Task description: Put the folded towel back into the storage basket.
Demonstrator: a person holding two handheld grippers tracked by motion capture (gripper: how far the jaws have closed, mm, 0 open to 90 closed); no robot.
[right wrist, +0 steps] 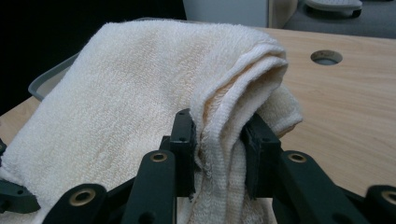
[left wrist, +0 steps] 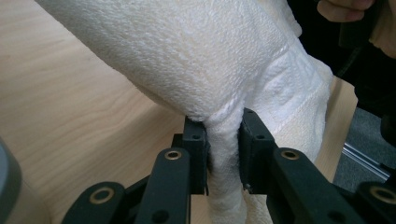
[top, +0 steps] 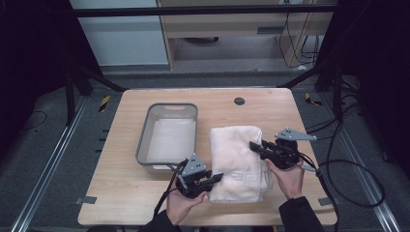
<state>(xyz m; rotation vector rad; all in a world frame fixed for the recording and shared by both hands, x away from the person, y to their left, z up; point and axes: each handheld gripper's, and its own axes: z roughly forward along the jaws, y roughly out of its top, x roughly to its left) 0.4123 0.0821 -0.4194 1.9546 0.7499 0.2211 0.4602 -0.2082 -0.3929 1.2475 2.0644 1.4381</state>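
— So where's the towel [top: 238, 162]?
— On the table [top: 130, 193], just beside the grey bin [top: 143, 145]. The left gripper [left wrist: 223, 140] and right gripper [right wrist: 218, 140] each have jaws clamped on an edge.
— Handling?
— Probably soft, light, floppy; pinch the thick hems.

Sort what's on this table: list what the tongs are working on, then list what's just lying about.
In hand:
- towel, pinched at its near-left edge by the left tongs and at its right edge by the right tongs

Lying about:
- grey bin beside the towel, untouched
- round hole in the table
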